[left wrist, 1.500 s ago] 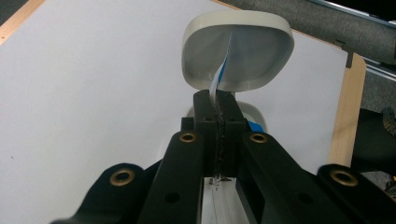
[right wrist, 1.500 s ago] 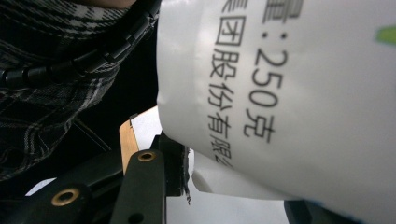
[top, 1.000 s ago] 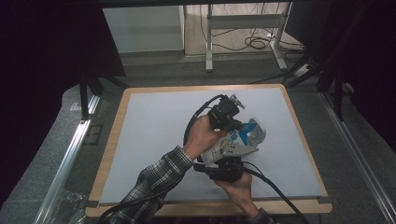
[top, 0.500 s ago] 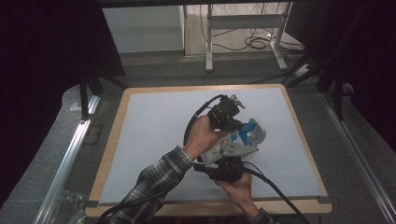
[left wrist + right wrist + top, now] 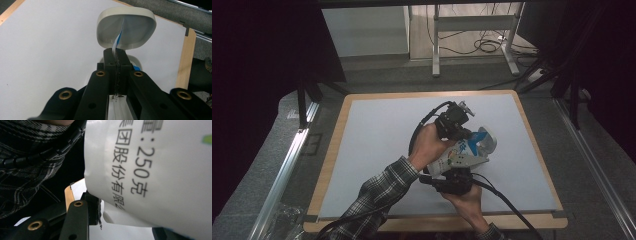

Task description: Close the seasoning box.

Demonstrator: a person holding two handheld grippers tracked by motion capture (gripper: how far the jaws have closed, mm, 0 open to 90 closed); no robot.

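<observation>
Nothing has moved since the earlier high-view frames: both hands, both grippers and the pouch sit where they did a second ago.

High view: a white pouch (image 5: pixel 460 156) with blue and green print is held off the pale mat (image 5: pixel 377 130), right of frame centre and slightly below it. Its flip-top lid (image 5: pixel 486 141) stands open at the pouch's upper right end. Left gripper (image 5: pixel 460 133) is at the pouch's upper side, its black body just above and left of the lid, with the bare left hand (image 5: pixel 428 150) behind it. Right gripper (image 5: pixel 454 172) is at the pouch's lower side, held by the right hand (image 5: pixel 467 196) coming in from the bottom edge. A plaid sleeve (image 5: pixel 377 197) runs from the lower left.

Left gripper view: jaws are clenched on a thin white-and-blue strip (image 5: pixel 117 43) that rises from between the pads toward the inside of the open grey-white lid (image 5: pixel 126 27) in the upper middle of the frame.

Right gripper view: printed white wall of the pouch (image 5: pixel 160 172) occupies the right and centre. Left jaw pad presses against the pouch's lower edge; jaws part-way closed, grasping the pouch body between them.
</observation>
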